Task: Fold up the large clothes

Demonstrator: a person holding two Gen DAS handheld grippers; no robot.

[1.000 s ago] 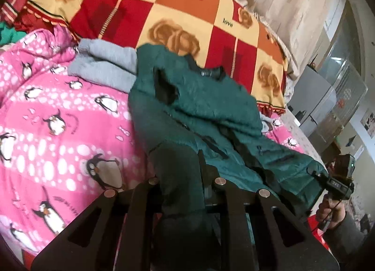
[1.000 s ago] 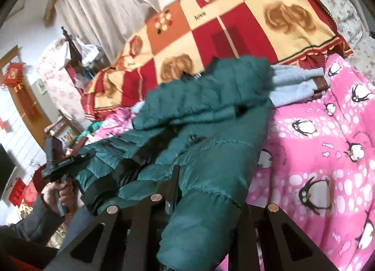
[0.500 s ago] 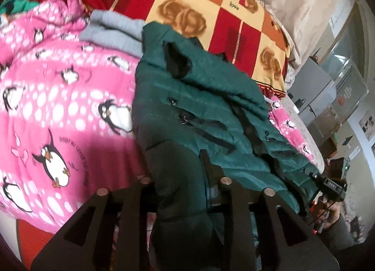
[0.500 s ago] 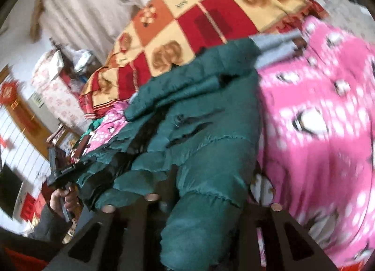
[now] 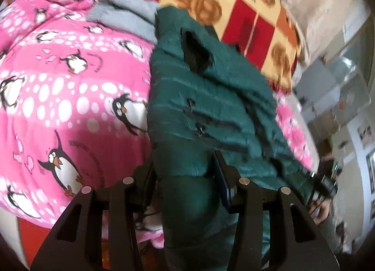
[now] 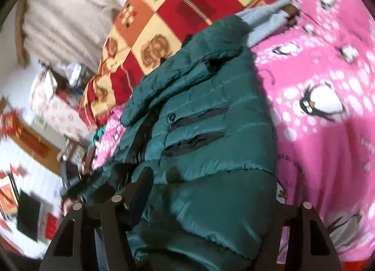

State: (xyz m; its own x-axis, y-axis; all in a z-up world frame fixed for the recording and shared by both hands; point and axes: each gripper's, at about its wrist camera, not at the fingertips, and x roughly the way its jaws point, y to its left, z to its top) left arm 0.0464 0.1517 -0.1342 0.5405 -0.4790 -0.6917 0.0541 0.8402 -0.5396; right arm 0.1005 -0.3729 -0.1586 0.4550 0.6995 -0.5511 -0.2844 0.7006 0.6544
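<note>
A dark green puffer jacket (image 5: pixel 206 97) lies lengthwise on the pink penguin blanket (image 5: pixel 58 83), collar toward the far end. Its near hem hangs over the bed's front edge. My left gripper (image 5: pixel 185 175) has its jaws opening, with one hem corner loose between the fingers (image 5: pixel 221 177). In the right wrist view the jacket (image 6: pixel 211 111) fills the middle, and my right gripper (image 6: pixel 206 191) is also opening around the other hem corner. Its right finger is hidden behind the fabric. Each view shows the other gripper (image 5: pixel 325 182) at the edge, held by a hand (image 5: pixel 321 210).
A grey garment (image 5: pixel 126 13) lies bunched beyond the jacket's collar. Behind it a red, orange and yellow patterned blanket (image 5: pixel 234 1) rises against a pale curtain (image 6: pixel 70 13). Cabinets (image 5: pixel 328 88) stand past the bed's far side.
Both grippers have sunk toward the bed and tipped downward. Their jaws, shut on the jacket's hem a second ago, have spread, and the hem now rests loose between them.
</note>
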